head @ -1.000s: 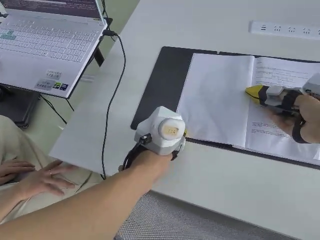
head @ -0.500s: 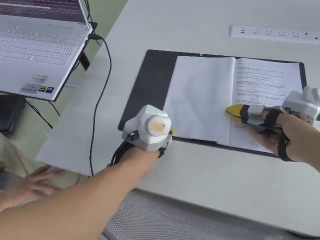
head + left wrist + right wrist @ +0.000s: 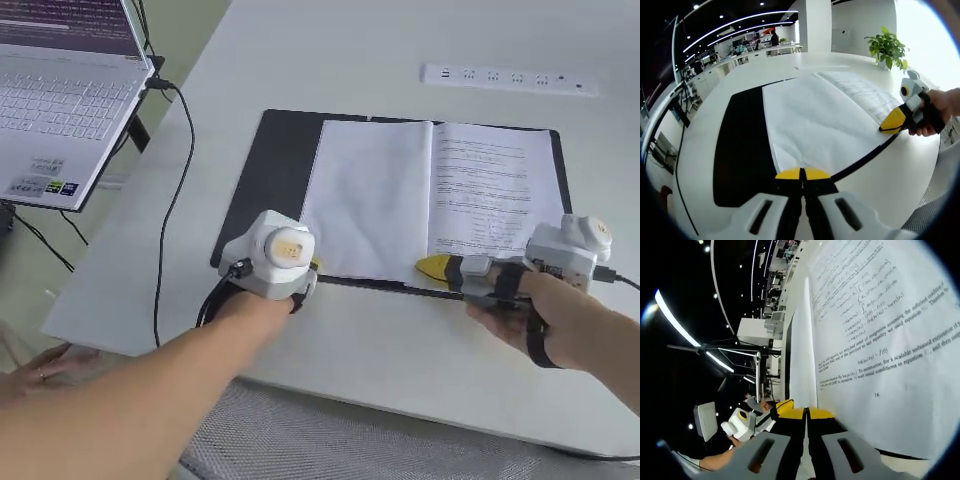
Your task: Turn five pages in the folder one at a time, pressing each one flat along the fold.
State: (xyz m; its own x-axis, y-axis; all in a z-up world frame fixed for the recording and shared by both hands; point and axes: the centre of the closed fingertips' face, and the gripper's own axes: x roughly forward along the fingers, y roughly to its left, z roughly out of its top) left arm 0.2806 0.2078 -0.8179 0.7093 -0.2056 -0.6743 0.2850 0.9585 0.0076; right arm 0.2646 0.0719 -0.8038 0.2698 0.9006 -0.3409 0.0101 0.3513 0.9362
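Tips of my right gripper [image 3: 434, 266], pinched together on nothing, have slid down to the near end of the fold [image 3: 430, 190], so this page's pressing looks finished. Left of the fold my left gripper [image 3: 802, 173], likewise closed and empty, rests at the blank page [image 3: 370, 195], forearm low. Beyond, the folder [image 3: 270, 170] lies open.

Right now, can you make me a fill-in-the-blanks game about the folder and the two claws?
The black folder lies ____ on the white table.
The printed page carries the page number ____.
The tips of the right claw are coloured ____.
The left claw is ____, not open.
Missing words: open; 16; yellow; shut.
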